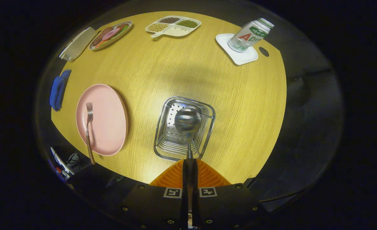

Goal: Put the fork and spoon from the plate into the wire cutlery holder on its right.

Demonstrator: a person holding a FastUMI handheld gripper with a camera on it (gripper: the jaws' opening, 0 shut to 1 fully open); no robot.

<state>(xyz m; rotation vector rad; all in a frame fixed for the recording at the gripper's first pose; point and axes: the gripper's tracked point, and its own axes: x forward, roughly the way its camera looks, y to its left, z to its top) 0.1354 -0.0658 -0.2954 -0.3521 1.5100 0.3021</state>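
Light wood-grain table [175,70] (bright glare at near edge), dark surroundings beyond.

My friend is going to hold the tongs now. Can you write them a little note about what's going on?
Tongs: shut on the spoon, gripping its handle, bowl end pointing forward over the wire cutlery holder.
Fork: lying on the pink plate, left of the holder, handle sticking out over the plate's near rim.
Done: spoon lifted off the plate and brought above the holder.
Left: drop the spoon into the holder, then fetch the fork and put it in too.
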